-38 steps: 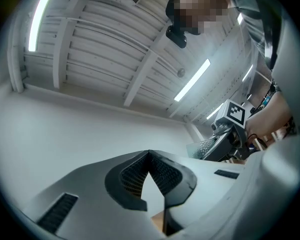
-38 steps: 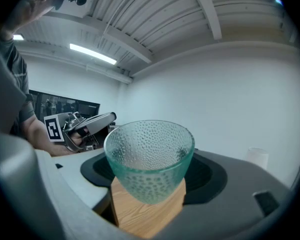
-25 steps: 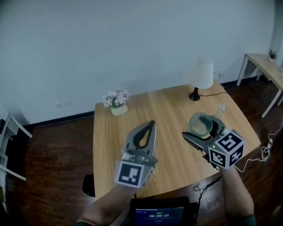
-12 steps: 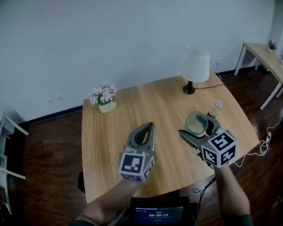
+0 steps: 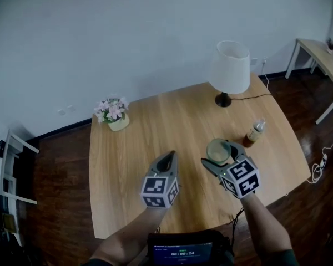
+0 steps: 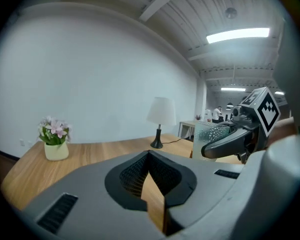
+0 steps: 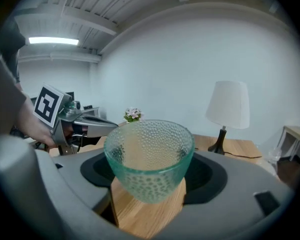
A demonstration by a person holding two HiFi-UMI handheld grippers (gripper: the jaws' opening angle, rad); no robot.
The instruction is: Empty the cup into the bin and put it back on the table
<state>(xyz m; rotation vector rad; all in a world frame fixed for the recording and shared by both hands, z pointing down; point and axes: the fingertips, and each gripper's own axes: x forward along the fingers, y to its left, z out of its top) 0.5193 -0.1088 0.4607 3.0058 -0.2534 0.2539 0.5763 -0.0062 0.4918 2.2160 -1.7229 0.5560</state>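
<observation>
Green-tinted glass, dimpled all over, makes up the cup [image 7: 149, 156]. It flares from a narrow base to a wide rim and stands upright. My right tool [image 5: 217, 153] holds it, jaws spread wide with a pad pressed on each side of its wall. The cup is over the right front part of the surface [image 5: 150, 126], near the brown bottle [image 5: 254, 132]; whether its base touches the wood I cannot tell. My left tool [image 5: 168, 158] is to its left, apart from the cup, its jaws drawn together at the tips with nothing between them.

Against a second ago, both tools look lower and smaller over the surface, and the cup keeps the same grip and upright pose. More of the surface shows now. The lamp [image 5: 230, 71] and the flower pot [image 5: 114, 114] sit further left in the head view, and the bottle, then close behind the cup, stands clear to its right.
</observation>
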